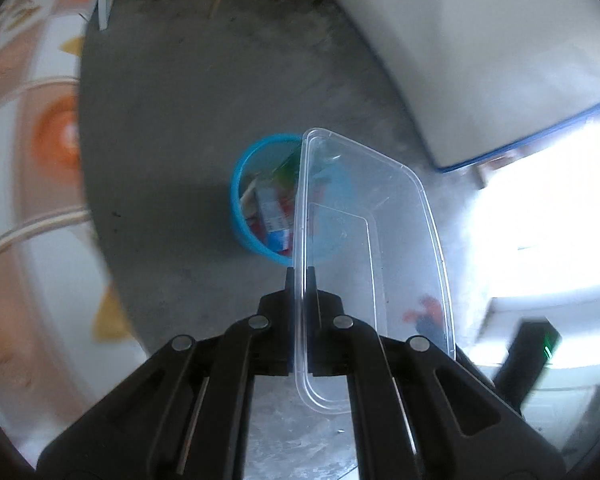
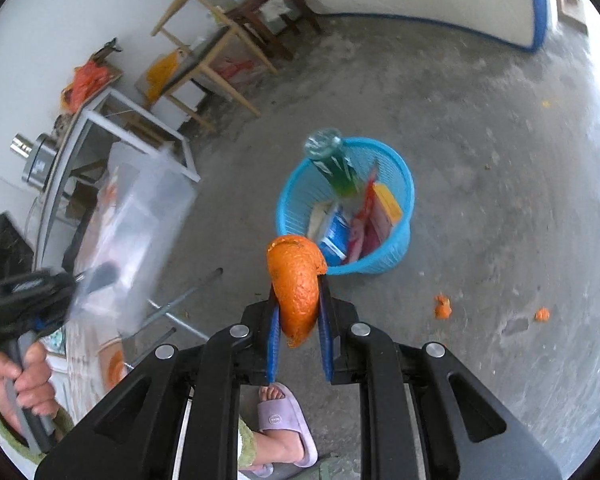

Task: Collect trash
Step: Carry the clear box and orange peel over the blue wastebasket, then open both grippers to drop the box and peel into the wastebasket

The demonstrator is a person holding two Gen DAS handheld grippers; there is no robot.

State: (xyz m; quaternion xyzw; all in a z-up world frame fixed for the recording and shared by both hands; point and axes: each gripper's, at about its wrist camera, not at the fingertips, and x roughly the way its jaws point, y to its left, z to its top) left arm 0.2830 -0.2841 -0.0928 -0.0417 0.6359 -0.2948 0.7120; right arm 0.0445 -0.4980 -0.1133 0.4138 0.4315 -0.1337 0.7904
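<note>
Above the grey concrete floor we hold two pieces of trash, one in each claw. Our left gripper is pinched on the side wall of a clear rectangular plastic food container, its two black fingers pressed against the thin wall from either side. In the left wrist view the container stands on edge, its open side facing right, and it overlaps the right half of the round blue plastic waste basket that sits on the floor beyond it. Through the clear wall we make out cartons and wrappers already lying in the basket.

Our right gripper is closed on a curved piece of orange peel, gripped between the blue pads, with the peel's upper end sticking out past the fingertips. In the right wrist view the waste basket sits just beyond the peel, holding a green glass bottle that leans out over the rim, and some boxes. Small orange peel scraps lie on the floor to the right of the basket. At the left edge the container appears blurred, and a bare hand grips the left tool's handle.
</note>
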